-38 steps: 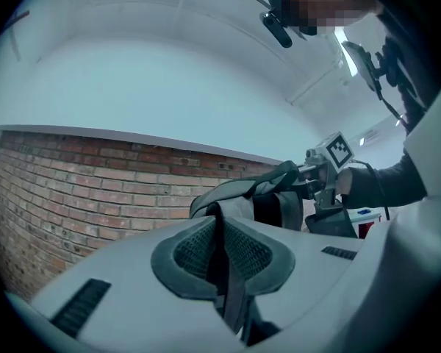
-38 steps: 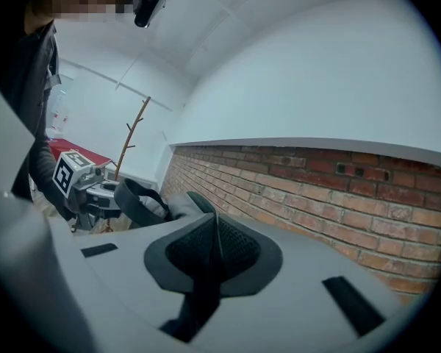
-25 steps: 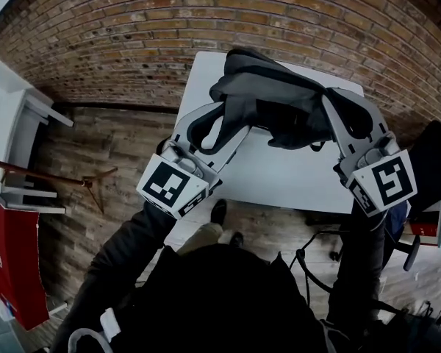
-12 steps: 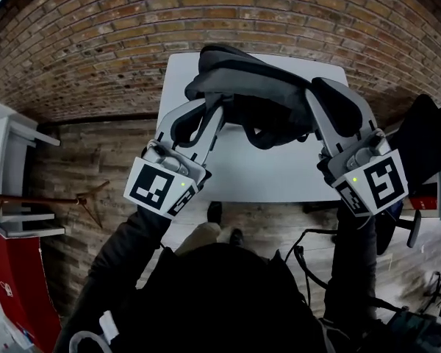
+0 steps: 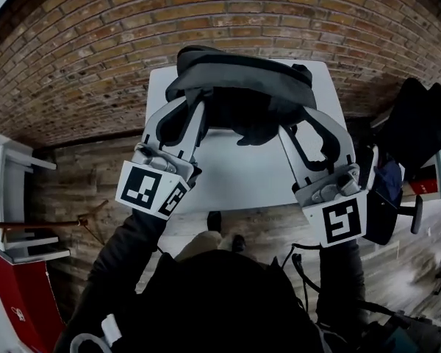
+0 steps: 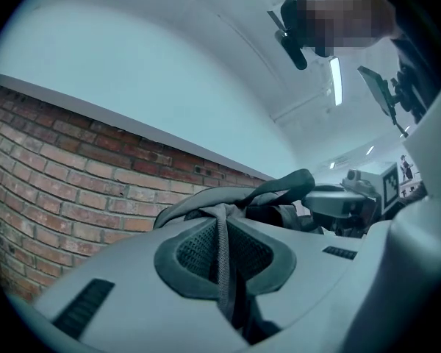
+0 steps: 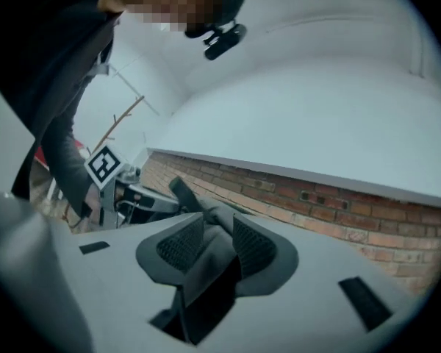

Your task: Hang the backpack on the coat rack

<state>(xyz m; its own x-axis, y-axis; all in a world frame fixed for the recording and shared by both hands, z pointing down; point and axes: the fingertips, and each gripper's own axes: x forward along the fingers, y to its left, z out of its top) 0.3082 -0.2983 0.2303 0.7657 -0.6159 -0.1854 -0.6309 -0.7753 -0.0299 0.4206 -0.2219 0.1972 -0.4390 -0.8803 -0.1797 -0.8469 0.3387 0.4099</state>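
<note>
A dark grey backpack (image 5: 239,87) hangs in the air over the white table (image 5: 235,179), between my two grippers. The left gripper (image 5: 195,110) is shut on a thin backpack strap (image 6: 221,245) that runs down between its pads. My right gripper (image 5: 309,122) has just been opening. Its jaws now stand apart, with a fold of grey backpack fabric (image 7: 206,267) lying loose in the gap. A thin wooden coat rack (image 7: 121,120) with slanted pegs stands away to the left, and its pole (image 5: 66,221) shows in the head view.
A brick wall (image 5: 81,57) runs behind the table. White shelving (image 5: 15,160) stands at the left over a wooden floor (image 5: 95,168). A black bag on a chair (image 5: 419,120) sits close on the right.
The right gripper's jaws have spread apart off the backpack fabric, and it has dropped lower in the picture. The backpack and left gripper have shifted left.
</note>
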